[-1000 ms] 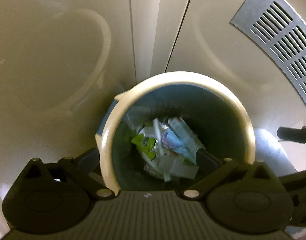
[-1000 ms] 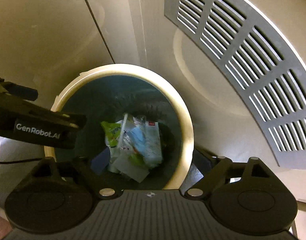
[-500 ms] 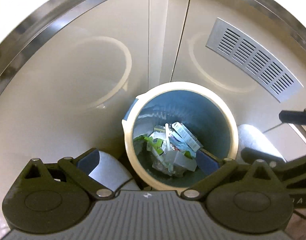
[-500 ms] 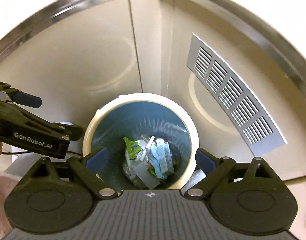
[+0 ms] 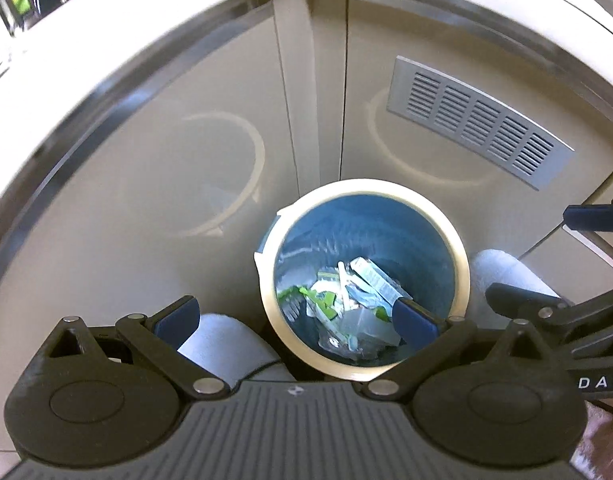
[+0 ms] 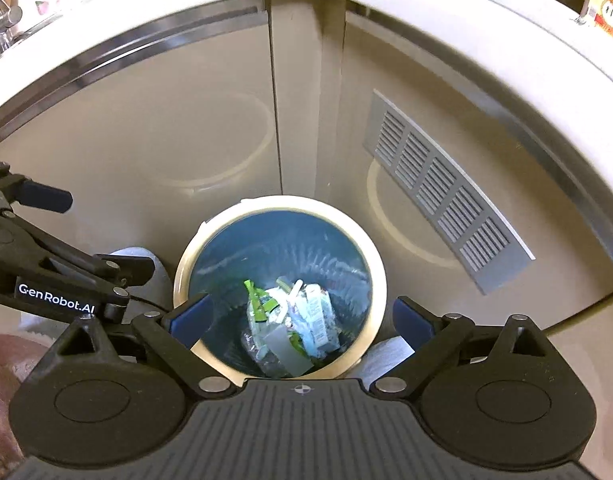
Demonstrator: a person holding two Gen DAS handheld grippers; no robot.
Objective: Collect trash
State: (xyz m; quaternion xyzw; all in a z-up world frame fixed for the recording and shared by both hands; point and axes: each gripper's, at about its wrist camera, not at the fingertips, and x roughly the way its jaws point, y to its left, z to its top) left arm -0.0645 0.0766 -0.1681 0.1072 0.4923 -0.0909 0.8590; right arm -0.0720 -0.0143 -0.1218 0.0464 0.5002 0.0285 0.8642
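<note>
Trash (image 6: 290, 328), a loose heap of green, white and clear wrappers and packets, lies at the bottom of the round blue bin with a cream rim (image 6: 380, 280). The bin stands on the floor in the inside corner of beige cabinet fronts (image 6: 166, 128), just beside a grey slatted vent panel (image 6: 446, 200) on the right-hand front. A white worktop (image 6: 486, 40) runs along above the cabinets.

Left tongs (image 5: 294, 320) are spread wide and hold nothing; one fingertip sits over the bin opening, the other outside the rim. Right tongs (image 6: 302, 316) are equally wide and empty, straddling the bin from above.

Judged step: both loads appear deposited, so the tongs should clear the bin. Lift straight up, keep the fingertips off the cream rim to avoid tipping the bin, and keep the two tools apart while separating.
</note>
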